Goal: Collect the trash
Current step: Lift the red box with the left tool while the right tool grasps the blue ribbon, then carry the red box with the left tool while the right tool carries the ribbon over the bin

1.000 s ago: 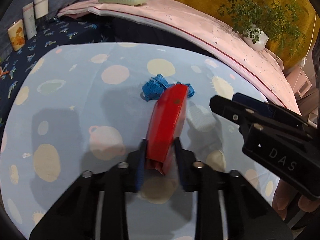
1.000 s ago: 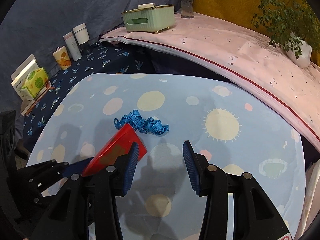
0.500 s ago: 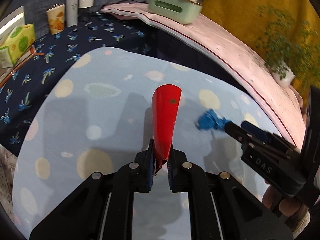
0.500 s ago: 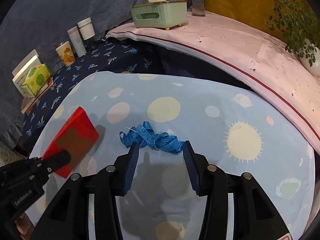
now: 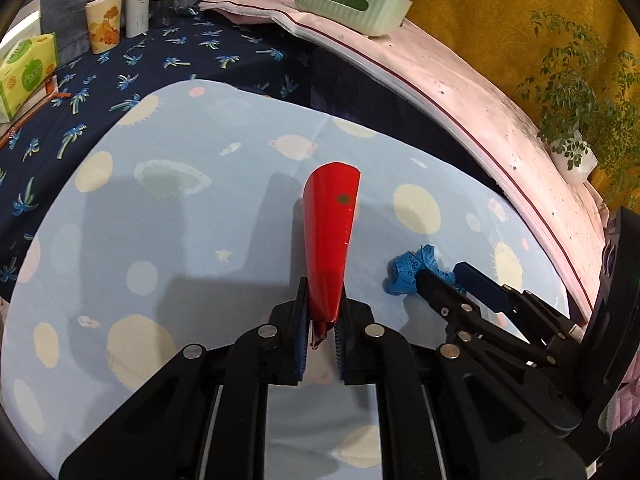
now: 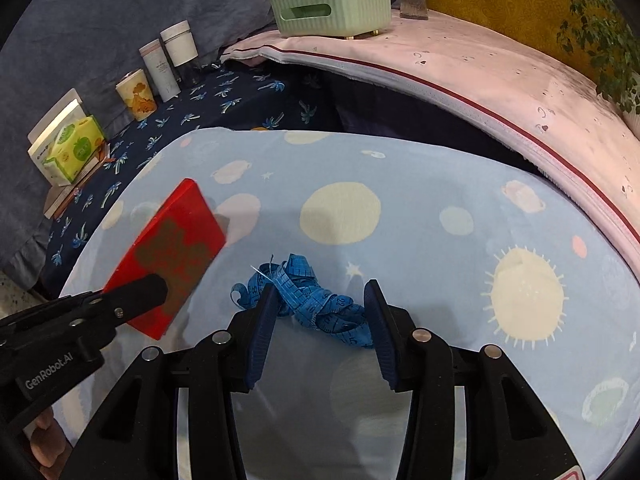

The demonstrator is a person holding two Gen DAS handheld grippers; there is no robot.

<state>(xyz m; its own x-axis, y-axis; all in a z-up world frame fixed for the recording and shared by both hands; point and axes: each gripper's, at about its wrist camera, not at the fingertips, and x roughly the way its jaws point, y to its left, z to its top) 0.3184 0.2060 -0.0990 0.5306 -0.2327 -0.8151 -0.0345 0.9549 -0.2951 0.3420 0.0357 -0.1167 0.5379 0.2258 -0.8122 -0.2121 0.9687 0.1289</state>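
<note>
Right now the left hand-held gripper (image 5: pixel 322 334) is pinching the red packet (image 5: pixel 330 240) by its lower end, lifted off the blue patterned surface (image 6: pixel 440 184). Meanwhile the right hand-held gripper (image 6: pixel 318 328) is spread wide, its fingers straddling the crumpled blue measuring tape (image 6: pixel 316 300) lying on the surface. I'd judge the risk is a partial catch: loose loops spilling out past the fingers could slip free or drag when lifted. The packet, held only at one edge, might also pivot or slide out
</note>
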